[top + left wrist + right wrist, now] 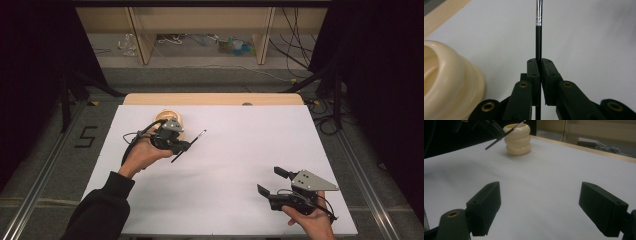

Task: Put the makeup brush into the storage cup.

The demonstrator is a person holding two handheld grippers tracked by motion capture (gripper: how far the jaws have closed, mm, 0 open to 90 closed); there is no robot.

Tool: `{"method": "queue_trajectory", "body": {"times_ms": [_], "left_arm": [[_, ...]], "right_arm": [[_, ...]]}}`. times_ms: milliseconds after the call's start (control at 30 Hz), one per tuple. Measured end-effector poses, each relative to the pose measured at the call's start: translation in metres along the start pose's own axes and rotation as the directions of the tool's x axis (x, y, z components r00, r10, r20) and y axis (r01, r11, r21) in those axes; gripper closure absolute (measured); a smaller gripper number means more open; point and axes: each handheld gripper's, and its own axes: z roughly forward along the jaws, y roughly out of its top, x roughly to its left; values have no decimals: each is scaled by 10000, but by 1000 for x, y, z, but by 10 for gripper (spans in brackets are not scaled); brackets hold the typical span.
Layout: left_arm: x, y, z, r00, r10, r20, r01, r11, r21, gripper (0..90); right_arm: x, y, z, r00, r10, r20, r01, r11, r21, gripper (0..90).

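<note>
Black and thin, the brush [538,45] runs straight up between the jaws of the left gripper [539,65], which are clenched on its handle. In the left gripper view the handle passes through the narrow slit between the two pads and carries on beyond the jaw tips, ending in a silver ferrule near the top edge; a short stretch of handle also shows below the pads. From the high view the left gripper [182,146] is held above the white table [235,165], with the brush [189,146] slanting through it, one end toward the person and the ferrule end away to the right. A cream ribbed holder [165,117] stands on the table just behind that gripper, and in the left gripper view it sits close at the left of the jaws, apart from the brush. The right gripper [272,182] rests near the table's front right corner, jaws spread wide with nothing between them, well apart from the brush.
</note>
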Motion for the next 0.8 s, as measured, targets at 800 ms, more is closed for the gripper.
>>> {"method": "queue_trajectory", "body": {"times_ms": [800], "left_arm": [[21, -4, -23, 9919, -1262, -137, 1204, 9696, -2132, 853]], "right_arm": [[0, 0, -1, 10000, 7, 31, -7, 10000, 35, 188]]}}
